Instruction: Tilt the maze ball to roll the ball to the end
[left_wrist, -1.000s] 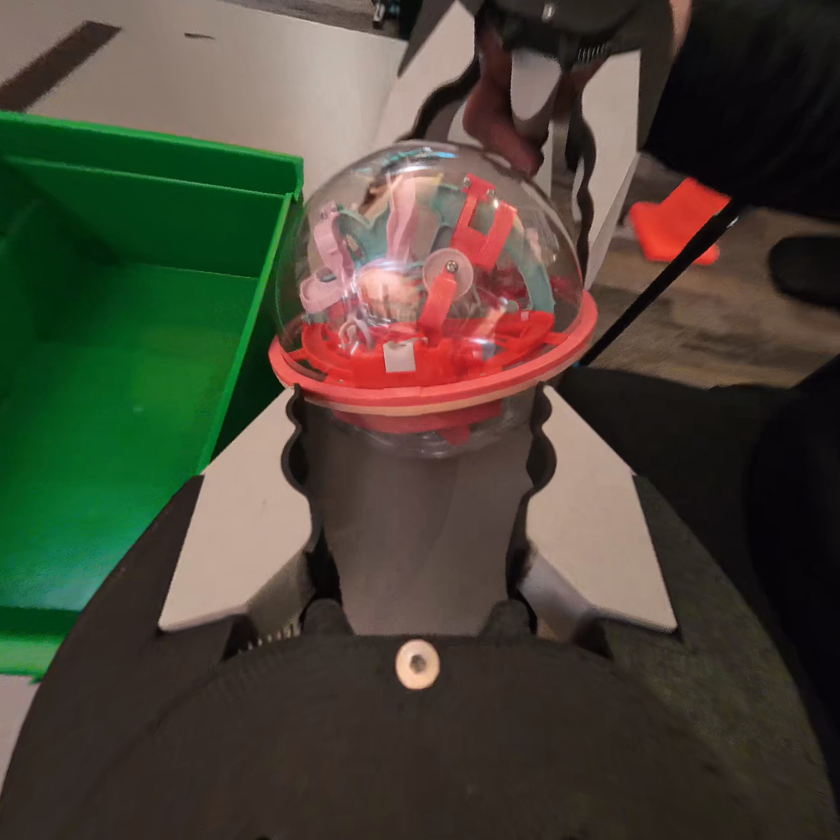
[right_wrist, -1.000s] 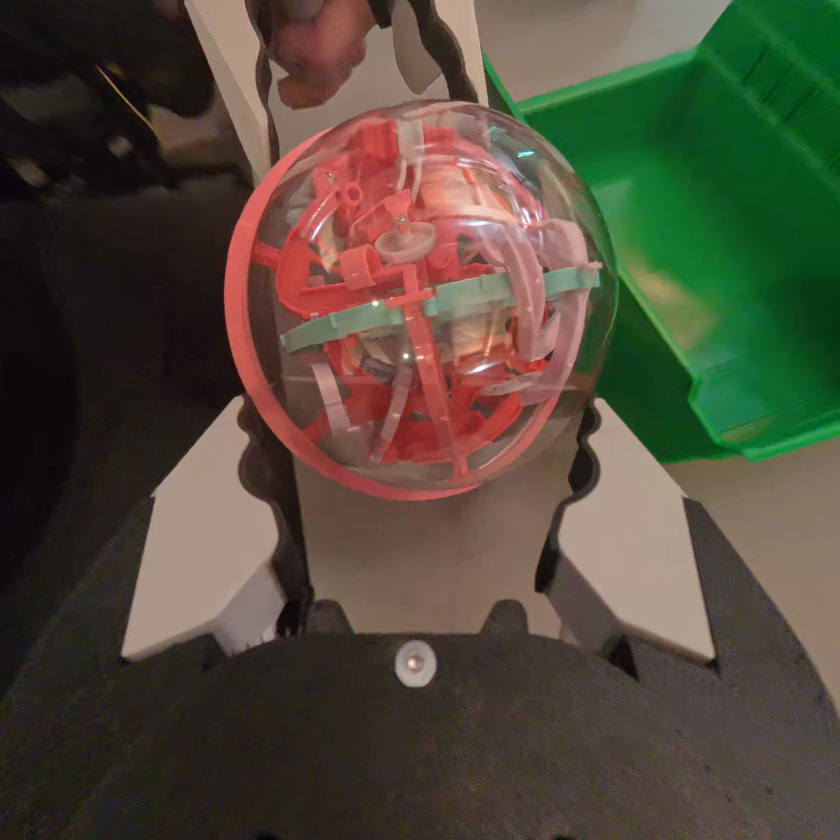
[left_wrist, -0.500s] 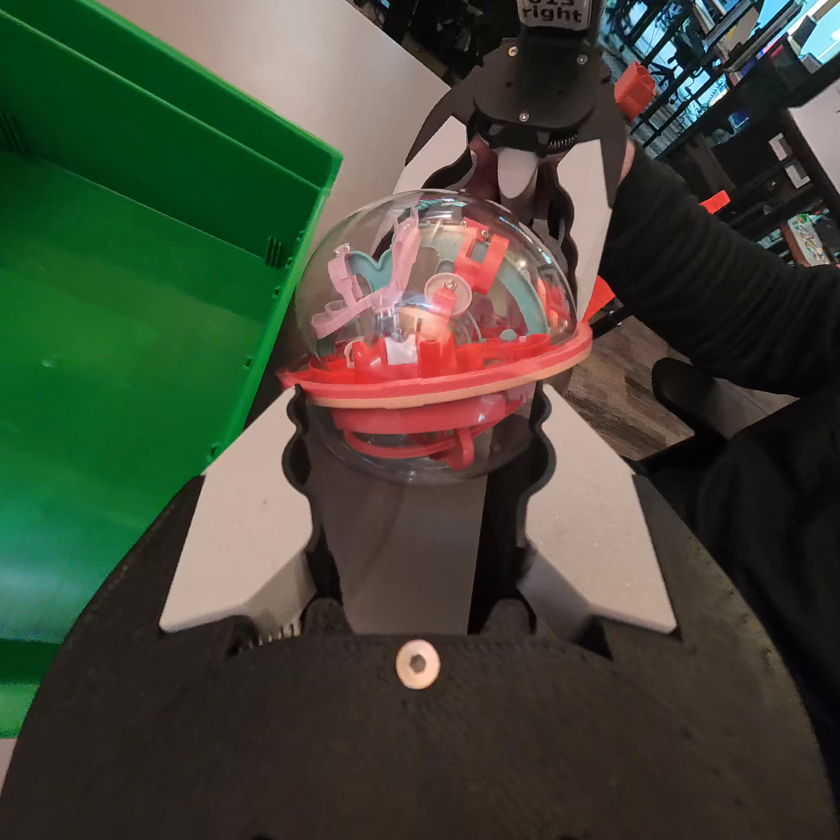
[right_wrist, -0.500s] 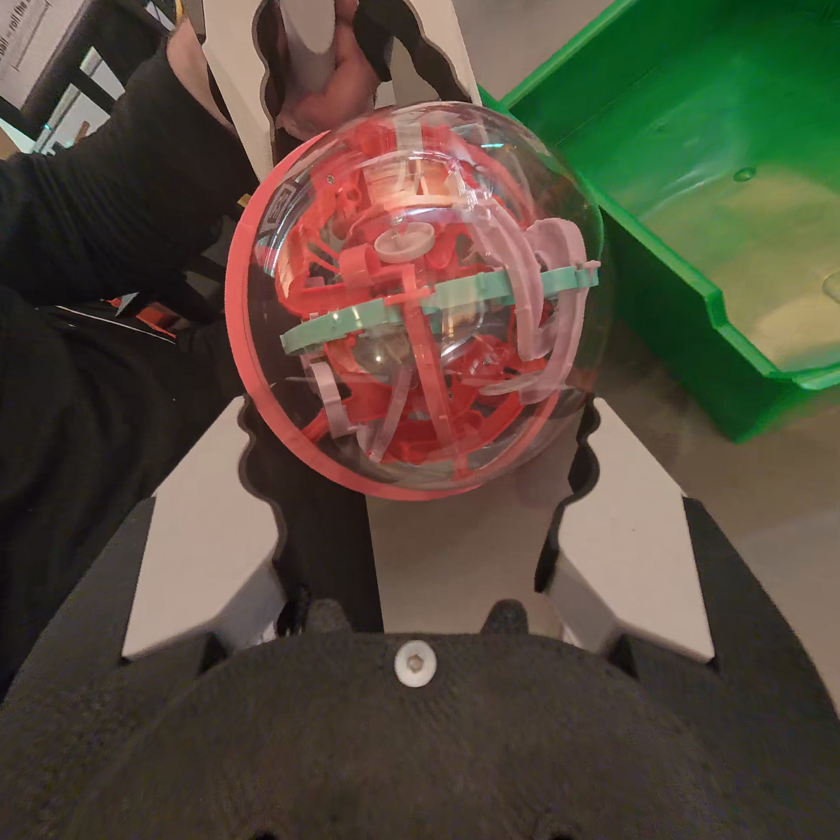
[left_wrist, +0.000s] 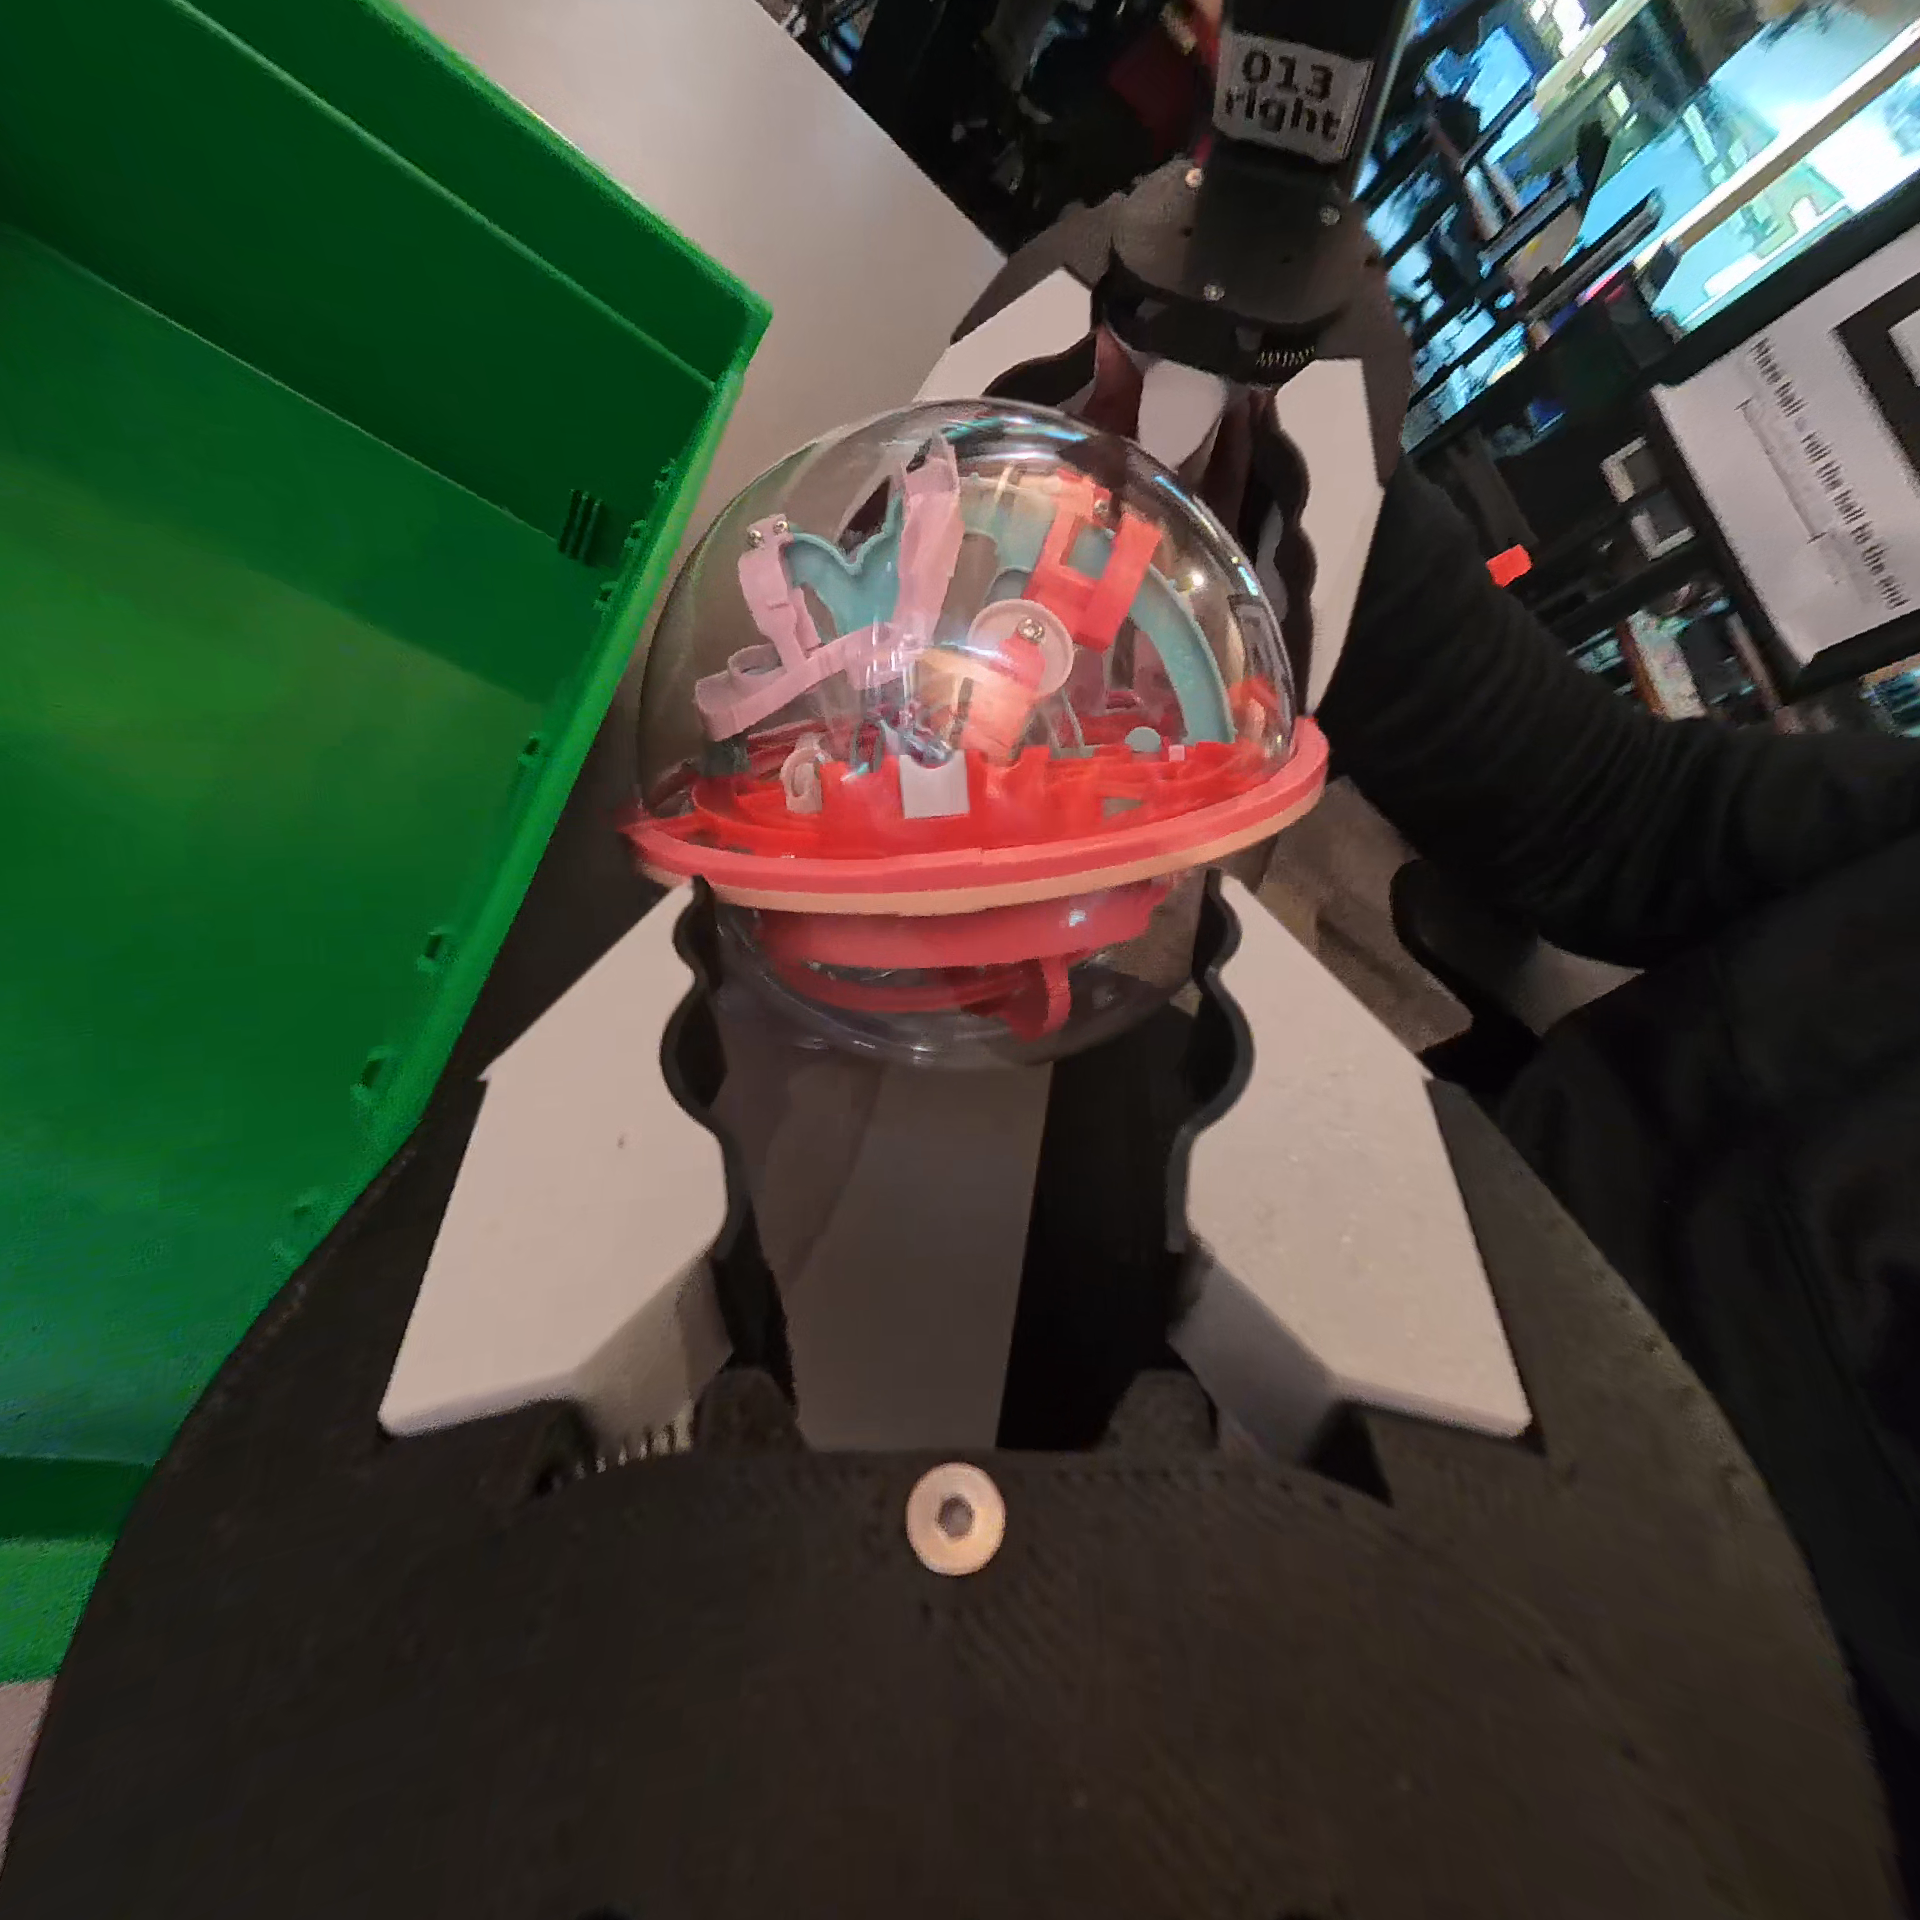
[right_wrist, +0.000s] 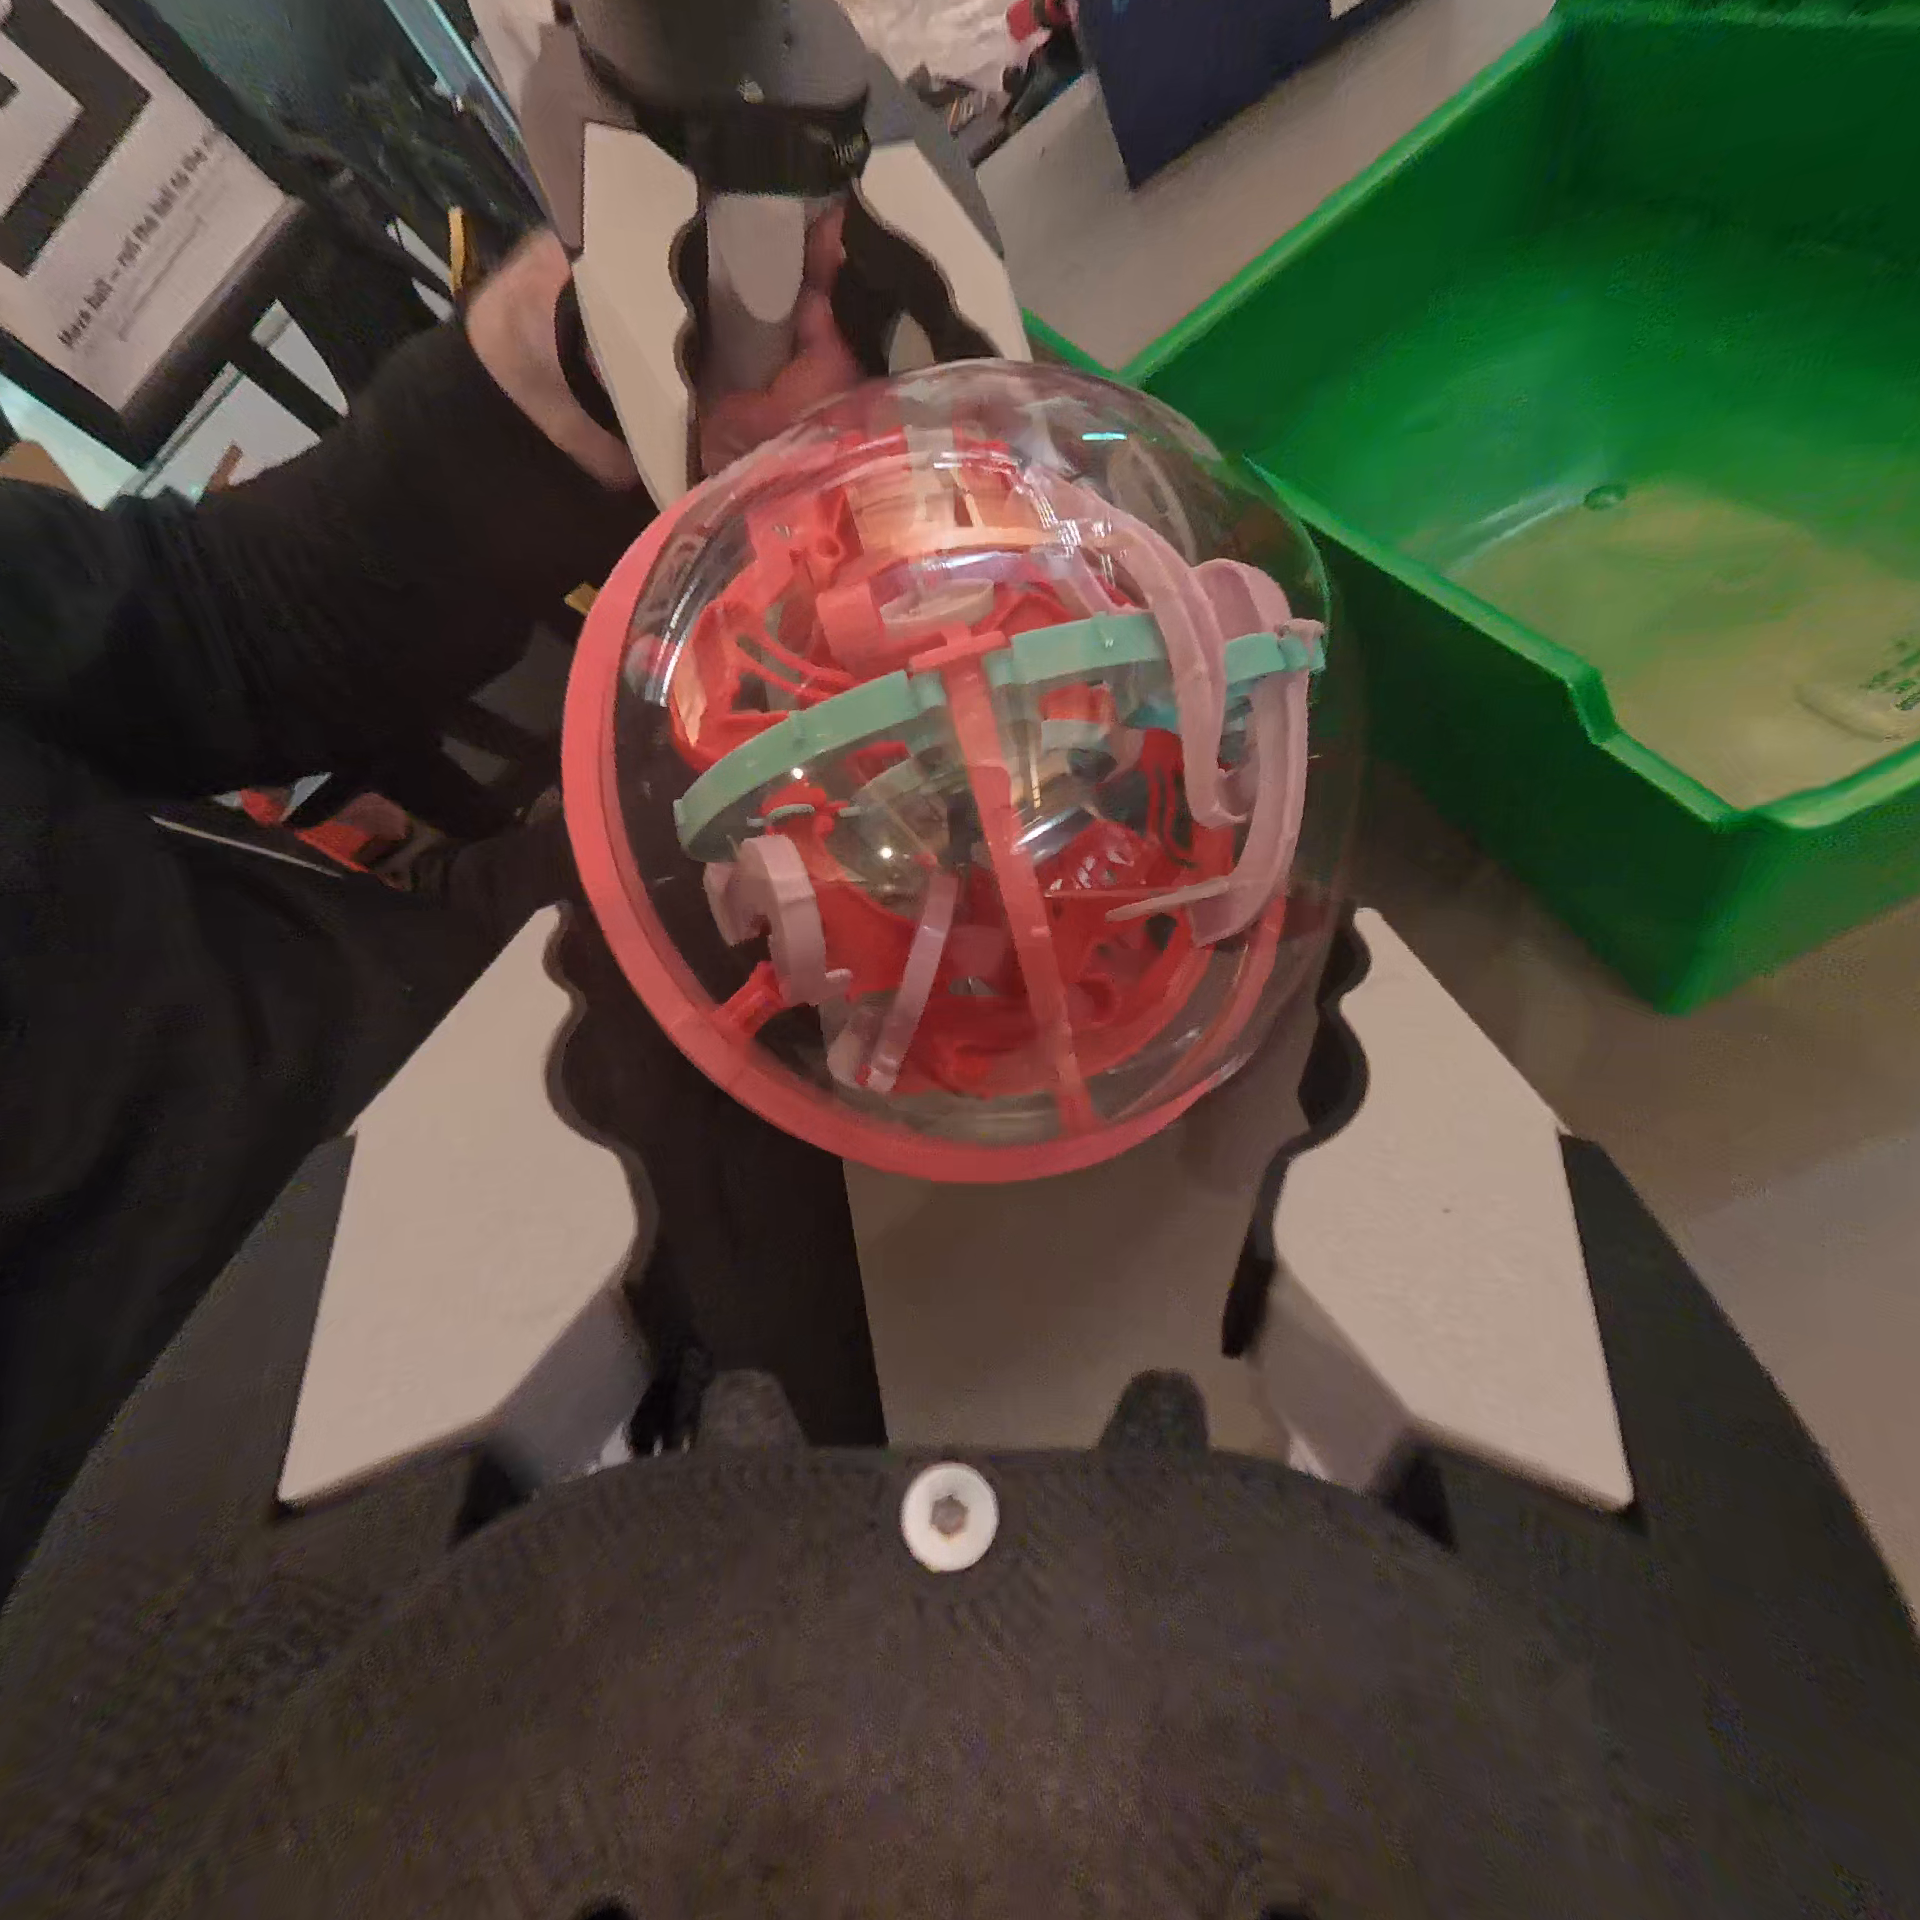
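Left wrist view: my left gripper (left_wrist: 961, 935) clamps the clear maze ball (left_wrist: 971, 727) between its two fingers, red rim nearly level, green bin (left_wrist: 312, 623) just beside it, my right gripper (left_wrist: 1236, 416) at the ball's far side. Right wrist view: my right gripper (right_wrist: 951, 997) grips the same maze ball (right_wrist: 951, 790), rim tilted, bin (right_wrist: 1558, 582) nearby.

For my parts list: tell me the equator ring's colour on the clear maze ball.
Coral red equator ring, clearest in the left wrist view.
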